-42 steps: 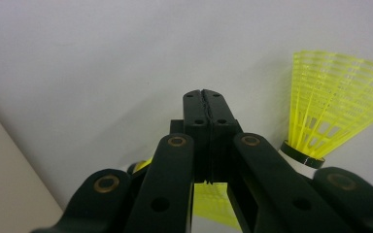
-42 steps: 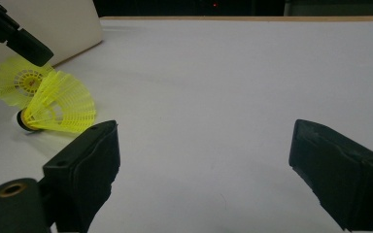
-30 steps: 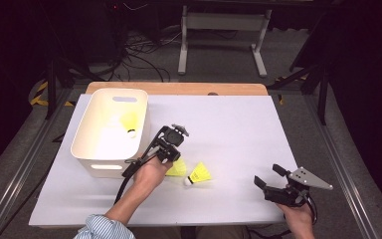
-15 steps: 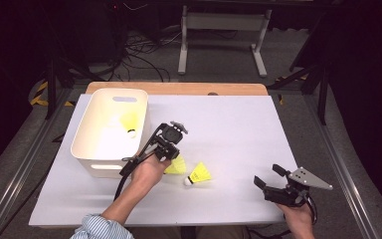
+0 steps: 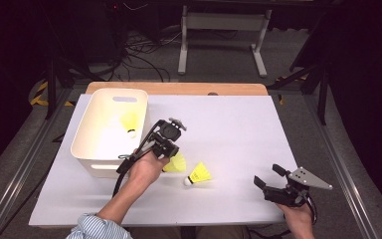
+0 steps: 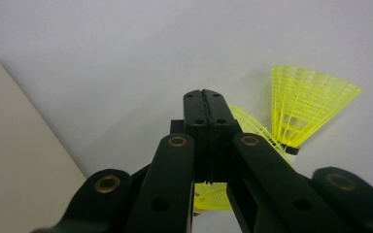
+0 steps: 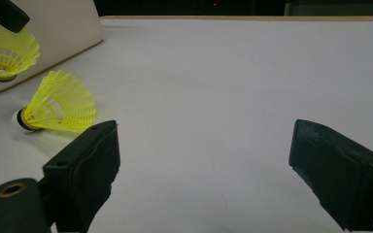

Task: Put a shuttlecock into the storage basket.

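High view: the person's left gripper [image 5: 168, 149] has lifted a little and drawn toward the white plastic bin [image 5: 90, 160] compared with a moment ago, and a yellow mesh-skirted shuttlecock [image 5: 175, 163] now hangs under it instead of lying on the white table [image 5: 238, 129]. In the left gripper view its black jaws are pressed together on the thin edge of that shuttlecock's skirt, the yellow mesh showing below and beside them, so I judge the pick made and the carry to the bin begun. A second yellow shuttlecock [image 5: 198, 175] lies on its side on the table just beside the lifted one, its white cork pointing toward the person. A third yellow shuttlecock [image 5: 130, 122] rests inside the bin, near the far wall. The right gripper [image 5: 272, 180] waits low at the near right of the table, jaws spread wide with nothing between them, looking across at the second shuttlecock, which would be next.
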